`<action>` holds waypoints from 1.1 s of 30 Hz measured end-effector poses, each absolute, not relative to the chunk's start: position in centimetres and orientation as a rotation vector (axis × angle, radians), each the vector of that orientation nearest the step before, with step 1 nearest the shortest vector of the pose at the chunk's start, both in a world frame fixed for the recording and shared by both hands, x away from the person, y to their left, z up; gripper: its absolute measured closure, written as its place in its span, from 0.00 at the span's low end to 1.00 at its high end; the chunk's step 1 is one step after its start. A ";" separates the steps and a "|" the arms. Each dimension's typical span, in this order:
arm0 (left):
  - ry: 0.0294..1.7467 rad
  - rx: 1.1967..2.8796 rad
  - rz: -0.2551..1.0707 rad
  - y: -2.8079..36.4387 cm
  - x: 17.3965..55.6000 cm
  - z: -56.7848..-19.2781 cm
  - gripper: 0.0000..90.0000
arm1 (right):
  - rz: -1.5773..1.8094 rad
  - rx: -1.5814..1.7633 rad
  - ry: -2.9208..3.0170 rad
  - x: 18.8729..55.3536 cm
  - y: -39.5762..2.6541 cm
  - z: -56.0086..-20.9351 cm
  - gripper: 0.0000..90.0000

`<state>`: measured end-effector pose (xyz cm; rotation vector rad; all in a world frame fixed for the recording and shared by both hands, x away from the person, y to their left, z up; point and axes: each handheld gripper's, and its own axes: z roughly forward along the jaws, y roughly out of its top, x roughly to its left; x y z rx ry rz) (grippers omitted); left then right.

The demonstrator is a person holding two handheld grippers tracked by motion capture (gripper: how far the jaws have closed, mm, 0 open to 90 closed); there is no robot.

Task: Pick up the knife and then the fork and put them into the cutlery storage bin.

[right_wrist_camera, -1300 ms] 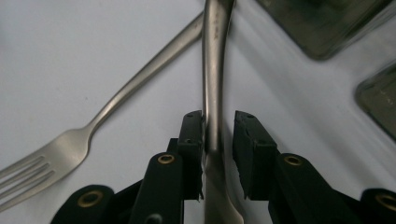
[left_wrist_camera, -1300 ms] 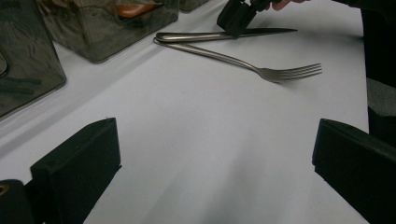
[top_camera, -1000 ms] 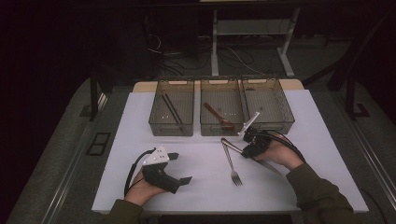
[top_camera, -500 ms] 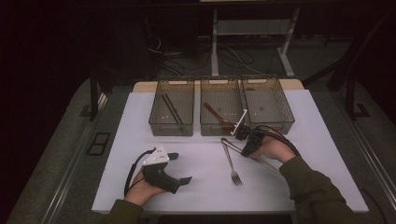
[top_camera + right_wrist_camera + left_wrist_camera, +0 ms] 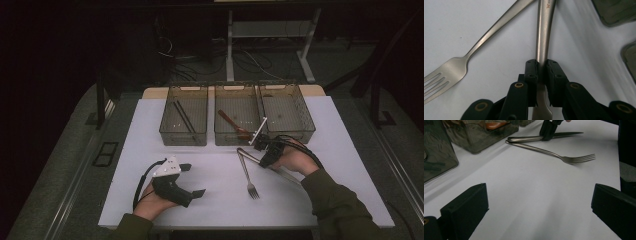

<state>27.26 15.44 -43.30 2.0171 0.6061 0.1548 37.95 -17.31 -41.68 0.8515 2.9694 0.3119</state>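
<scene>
The knife [image 5: 543, 37] lies flat on the white table [image 5: 210, 165], just in front of the middle bin [image 5: 239, 131], its handle end touching the fork [image 5: 248, 176]. Your right gripper [image 5: 542, 71] has its jaws closed on the knife's handle. Lift straight up so the fork stays put. Your left gripper [image 5: 192, 179] rests well left of the knife, jaws wide apart, holding nothing.

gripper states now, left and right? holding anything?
Left tool: open, nothing between the jaws, hovering over the white table.
Right tool: just closed on the knife handle; the fork lies beside it.
</scene>
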 end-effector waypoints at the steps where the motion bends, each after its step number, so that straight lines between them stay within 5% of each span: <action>1: 0.606 2.017 0.155 15.4 27.3 -43.3 0.00 | 0.319 0.854 2.968 37.9 -17.4 -41.6 0.87; 33: 0.609 2.017 0.156 15.5 27.3 -43.3 0.00 | 0.906 0.986 2.726 35.8 -25.0 -38.9 0.87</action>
